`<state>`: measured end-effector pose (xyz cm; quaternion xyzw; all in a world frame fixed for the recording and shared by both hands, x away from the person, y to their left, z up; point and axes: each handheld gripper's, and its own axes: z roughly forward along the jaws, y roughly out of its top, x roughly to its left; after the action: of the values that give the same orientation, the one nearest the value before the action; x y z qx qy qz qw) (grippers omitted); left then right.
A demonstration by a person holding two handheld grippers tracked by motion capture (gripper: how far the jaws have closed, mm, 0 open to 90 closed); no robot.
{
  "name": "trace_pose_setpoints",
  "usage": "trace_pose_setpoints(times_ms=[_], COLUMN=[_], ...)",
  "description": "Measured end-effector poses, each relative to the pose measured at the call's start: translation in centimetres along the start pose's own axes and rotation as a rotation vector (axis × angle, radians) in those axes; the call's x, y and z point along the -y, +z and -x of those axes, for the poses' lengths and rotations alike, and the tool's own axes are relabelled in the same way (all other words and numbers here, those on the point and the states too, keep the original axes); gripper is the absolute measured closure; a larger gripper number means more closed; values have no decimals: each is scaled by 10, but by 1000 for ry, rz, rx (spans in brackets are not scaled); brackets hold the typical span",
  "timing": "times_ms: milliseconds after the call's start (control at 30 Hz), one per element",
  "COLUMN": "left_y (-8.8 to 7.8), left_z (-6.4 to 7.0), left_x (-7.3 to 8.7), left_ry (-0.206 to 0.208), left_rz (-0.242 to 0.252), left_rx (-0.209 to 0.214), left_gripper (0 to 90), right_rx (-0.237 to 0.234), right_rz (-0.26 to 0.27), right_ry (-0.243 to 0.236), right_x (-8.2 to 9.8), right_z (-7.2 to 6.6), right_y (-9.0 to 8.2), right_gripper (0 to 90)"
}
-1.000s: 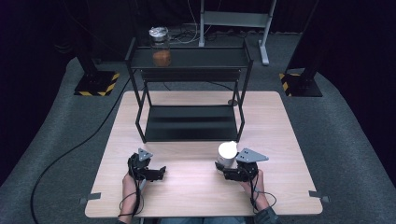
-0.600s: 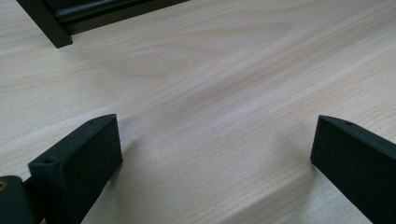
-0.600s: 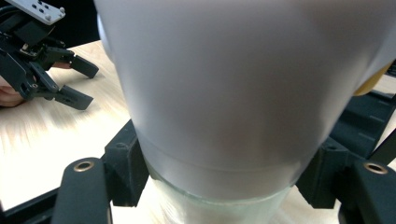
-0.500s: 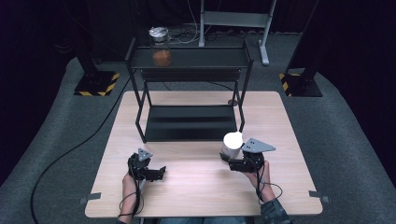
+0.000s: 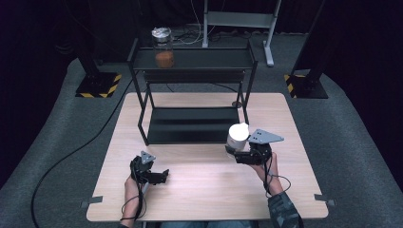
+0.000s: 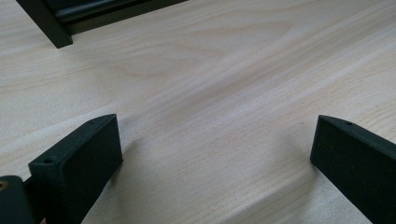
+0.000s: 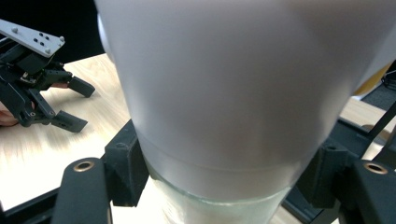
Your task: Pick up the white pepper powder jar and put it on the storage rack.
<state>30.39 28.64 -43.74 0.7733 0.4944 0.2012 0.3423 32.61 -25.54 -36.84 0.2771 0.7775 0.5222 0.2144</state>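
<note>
The right tool (image 5: 236, 153) gripped a white-lidded glass jar (image 5: 237, 137) between its jaws, just in front of the black shelf rack's (image 5: 192, 124) right front leg and raised off the bench (image 5: 204, 190). The left tool (image 5: 161, 175) rested on the bench left of the jar, well apart from it, jaws spread wide and empty. A second jar (image 5: 163, 46) with orange contents stood on the rack's top shelf.

A light wooden table with rounded corners (image 5: 199, 190) stands on grey carpet (image 5: 71, 142). On its far half stands a black metal two-tier shelf rack (image 5: 192, 90), its lower tray (image 5: 190, 124) just above the tabletop. On the upper tier (image 5: 209, 59), towards its left end, stands a clear glass jar with a silver lid and orange contents (image 5: 163, 46). A black cable (image 5: 76, 152) trails over the carpet to the left.
</note>
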Motion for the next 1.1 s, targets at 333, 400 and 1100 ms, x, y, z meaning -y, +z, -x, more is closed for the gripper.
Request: trace_pose_setpoints(times_ms=[333,400,1100], left_y=[0,0,0], left_z=[0,0,-1], left_x=[0,0,0], left_ry=[1,0,-3], left_rz=[-1,-1,1], left_rx=[-2,-1,1], left_gripper=[13,13,13], right_rx=[13,14,5], right_rz=[22,26,37], right_ry=[-12,-14,-33], right_x=[-20,-23,-56], right_z=[14,16,32], right_y=[-7,-9,-5], right_gripper=[299,299,299])
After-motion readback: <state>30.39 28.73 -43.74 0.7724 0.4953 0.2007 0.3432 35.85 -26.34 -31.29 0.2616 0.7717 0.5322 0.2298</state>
